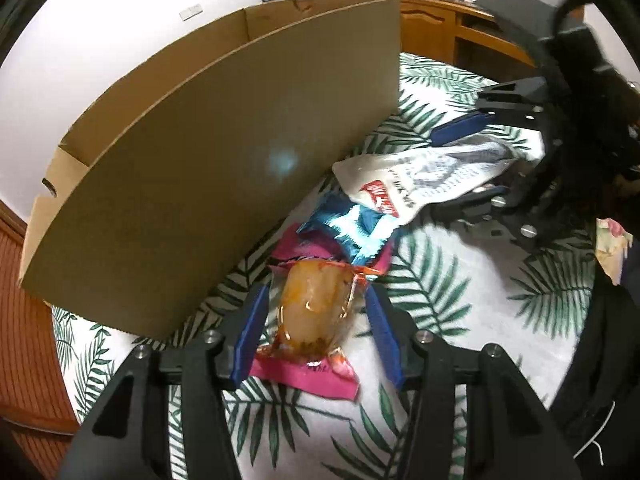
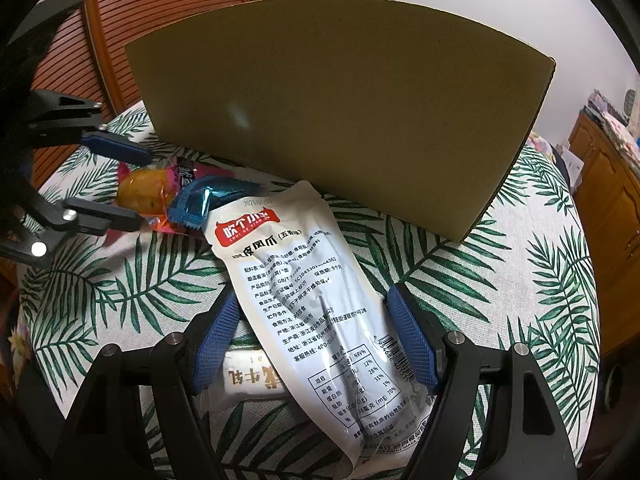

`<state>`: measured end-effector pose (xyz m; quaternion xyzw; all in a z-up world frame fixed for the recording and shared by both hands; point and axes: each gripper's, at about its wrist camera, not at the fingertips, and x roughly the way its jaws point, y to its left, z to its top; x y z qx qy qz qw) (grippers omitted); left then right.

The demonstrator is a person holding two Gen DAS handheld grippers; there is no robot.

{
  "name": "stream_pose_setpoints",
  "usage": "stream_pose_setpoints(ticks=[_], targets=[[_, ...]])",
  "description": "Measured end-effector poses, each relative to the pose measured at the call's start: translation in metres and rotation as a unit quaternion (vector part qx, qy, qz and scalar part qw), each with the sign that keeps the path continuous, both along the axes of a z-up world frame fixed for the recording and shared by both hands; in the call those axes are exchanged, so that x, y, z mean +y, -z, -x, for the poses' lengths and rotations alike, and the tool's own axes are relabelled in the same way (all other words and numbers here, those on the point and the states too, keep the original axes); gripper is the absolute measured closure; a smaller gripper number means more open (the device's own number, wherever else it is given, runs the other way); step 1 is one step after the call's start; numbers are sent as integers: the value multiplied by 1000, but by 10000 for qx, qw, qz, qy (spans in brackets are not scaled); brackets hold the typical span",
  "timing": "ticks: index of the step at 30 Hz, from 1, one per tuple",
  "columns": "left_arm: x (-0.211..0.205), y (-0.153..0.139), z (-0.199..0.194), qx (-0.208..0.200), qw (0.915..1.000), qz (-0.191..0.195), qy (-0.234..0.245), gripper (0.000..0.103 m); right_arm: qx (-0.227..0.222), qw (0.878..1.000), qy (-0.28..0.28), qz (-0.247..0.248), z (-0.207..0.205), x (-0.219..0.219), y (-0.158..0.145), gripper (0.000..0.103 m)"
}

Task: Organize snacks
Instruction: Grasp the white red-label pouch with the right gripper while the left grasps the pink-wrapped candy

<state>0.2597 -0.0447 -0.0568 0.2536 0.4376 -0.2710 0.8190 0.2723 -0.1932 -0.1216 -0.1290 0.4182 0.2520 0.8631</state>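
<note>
- The left gripper [image 1: 316, 320] has its blue pads spread to either side of the clear orange snack packet [image 1: 316, 308]; the left pad looks to be brushing the wrapper while the right pad stands just clear, so nothing is pinched.
- The right gripper [image 2: 312, 340] is spread wide too, straddling the white printed pouch [image 2: 304, 280]. Neither pad presses it; the pouch edges lie near both pads, though the glare makes contact hard to judge.
- To grip well, I judge each hand should centre on the plump middle of its packet and close gently, since slick film can squirt out of a hard, off-centre squeeze.
- The orange packet rests on a pink wrapper [image 1: 308, 376], with a blue foil packet [image 1: 352, 228] just beyond it; lifting straight up should avoid dragging these along.
- A small white packet with dark lettering [image 2: 252, 376] lies under the pouch's near end.
- All the snacks sit on the palm-leaf tablecloth [image 2: 500, 280], right beside the cardboard box [image 1: 208, 168], the likely destination; its wall is tall, so packets must clear the rim.
</note>
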Motion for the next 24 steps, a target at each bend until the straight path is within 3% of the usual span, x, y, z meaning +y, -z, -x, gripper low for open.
stream_pose_setpoints(ticks=[5, 12, 14, 17, 24], targets=[[7, 3, -4, 29, 9999, 131, -105, 52, 0, 10000, -1, 2, 1, -1, 0, 25], [4, 16, -4, -213, 9996, -101, -130, 48, -6, 10000, -7, 74, 3, 2, 1, 24], [8, 14, -7, -134, 9997, 81, -211, 49, 20, 9999, -20, 101, 2, 3, 1, 24], [16, 10, -11, -77, 9986, 309, -415, 63, 67, 9999, -37, 140, 1, 3, 0, 24], [29, 7, -8, 50, 9957, 667, -640, 64, 206, 9995, -115, 217, -8, 7, -1, 24]])
